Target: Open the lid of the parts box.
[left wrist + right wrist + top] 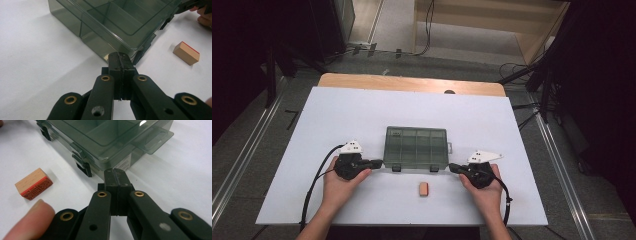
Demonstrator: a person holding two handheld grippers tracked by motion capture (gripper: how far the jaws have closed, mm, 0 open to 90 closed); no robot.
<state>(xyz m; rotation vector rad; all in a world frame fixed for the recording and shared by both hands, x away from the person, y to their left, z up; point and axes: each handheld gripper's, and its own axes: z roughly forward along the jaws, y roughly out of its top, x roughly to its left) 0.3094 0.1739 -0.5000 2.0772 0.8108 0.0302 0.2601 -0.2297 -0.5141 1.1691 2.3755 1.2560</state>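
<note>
A smoky see-through compartment box (416, 148) with a closed lid lies mid-table, its latches toward the person. A small wooden stamp block (424, 189) with a red rubber face lies in front of it. My left gripper (378, 162) rests on the table with its tips at the box's near left corner (110, 53); its jaws are pressed together with nothing between them. My right gripper (452, 167) sits at the box's near right corner (117, 165), jaws likewise shut and empty. The stamp (186, 53) lies to the right in the left gripper view and to the left (33, 184) in the right gripper view.
The white tabletop (362, 115) has free room all around the box. A wooden strip (412, 82) borders the far edge. Cables (312, 190) trail from both grippers toward the person. A finger (27, 220) shows beside the right gripper's body.
</note>
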